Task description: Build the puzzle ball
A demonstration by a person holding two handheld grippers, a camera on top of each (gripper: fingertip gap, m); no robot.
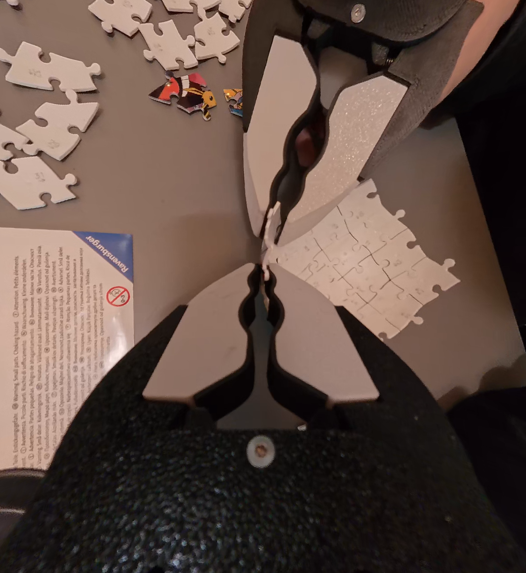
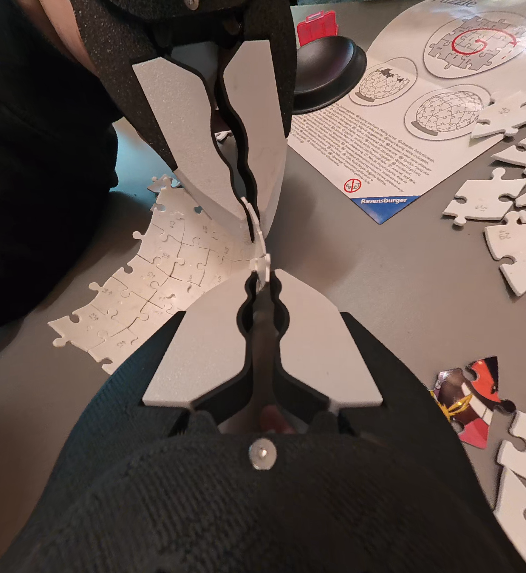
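A curved assembled section of white puzzle pieces (image 1: 367, 266) is held up over the grey table (image 1: 168, 186), back sides showing; it also shows in the right wrist view (image 2: 162, 273). My left gripper (image 1: 264, 273) is shut on the section's edge. In the right wrist view my left gripper (image 2: 252, 229) comes in from the top. My right gripper (image 2: 263, 277) is shut on a white puzzle piece (image 2: 262, 263) right against that same edge. Whether the piece is joined I cannot tell. In the left wrist view my right gripper (image 1: 272, 229) meets the left one tip to tip.
Loose white pieces (image 1: 51, 68) (image 2: 488, 198) and coloured face-up pieces (image 1: 187, 93) (image 2: 472, 400) lie scattered. An instruction sheet (image 1: 54, 310) (image 2: 410, 139) lies flat. A black round stand (image 2: 326, 77) and a red box (image 2: 317, 28) sit at the back. A dark sleeve (image 2: 38, 155) is close by. My left and right fingertips are right by each other.
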